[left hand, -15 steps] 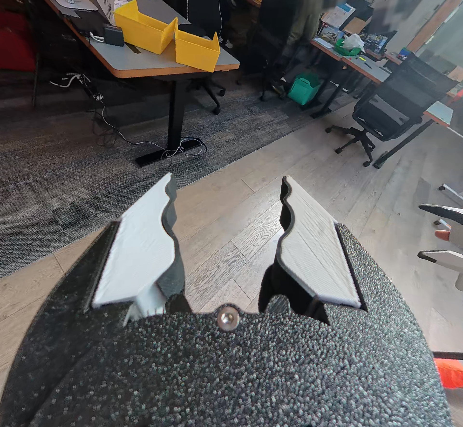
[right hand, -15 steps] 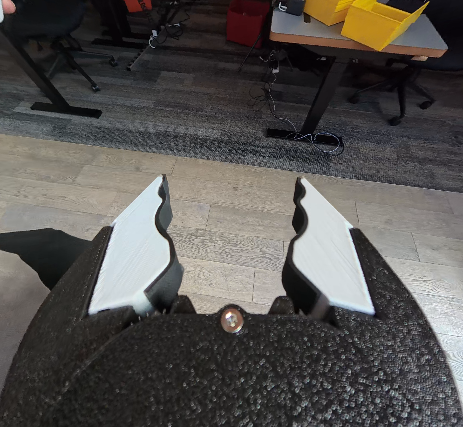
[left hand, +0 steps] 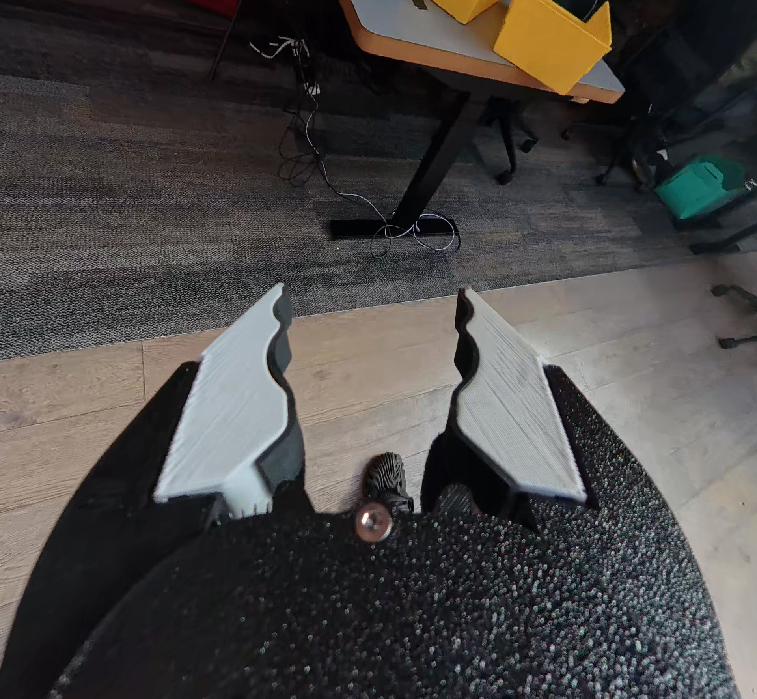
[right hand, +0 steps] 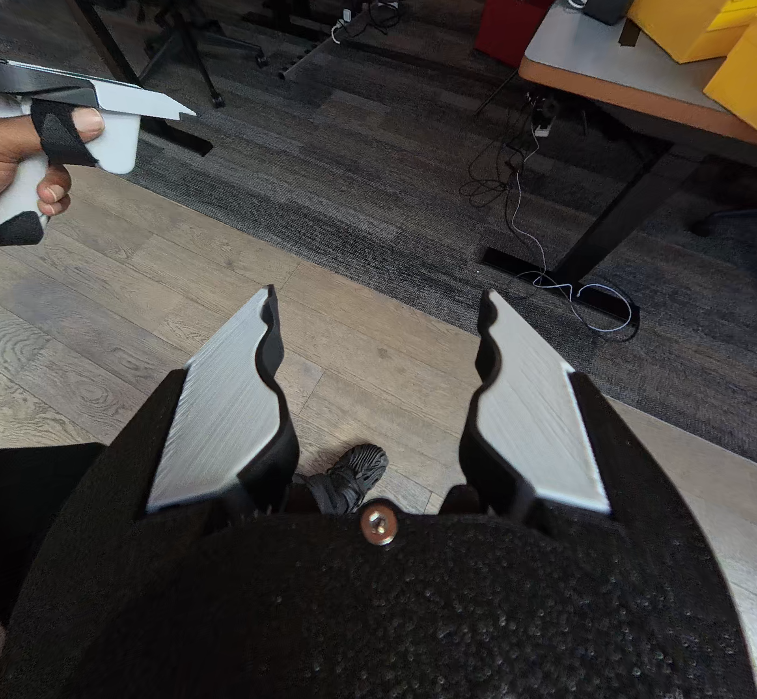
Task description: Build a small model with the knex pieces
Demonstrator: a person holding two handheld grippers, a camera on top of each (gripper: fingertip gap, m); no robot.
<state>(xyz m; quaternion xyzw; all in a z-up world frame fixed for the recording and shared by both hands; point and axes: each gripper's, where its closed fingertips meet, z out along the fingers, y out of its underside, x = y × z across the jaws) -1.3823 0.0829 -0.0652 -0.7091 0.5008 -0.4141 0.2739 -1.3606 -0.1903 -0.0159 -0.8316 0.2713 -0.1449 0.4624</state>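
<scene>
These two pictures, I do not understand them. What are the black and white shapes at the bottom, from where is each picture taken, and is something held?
Each picture comes from a camera mounted on a hand-held gripper, looking forward along its two white fingers. The left gripper and the right gripper are both open and hold nothing. Below them you see a wooden floor, then grey carpet. Farther off stands a desk with yellow bins and loose cables at its foot. A dark shoe shows between the right gripper's fingers. At the left edge of the right wrist view, a hand holds the other gripper's handle.
</scene>
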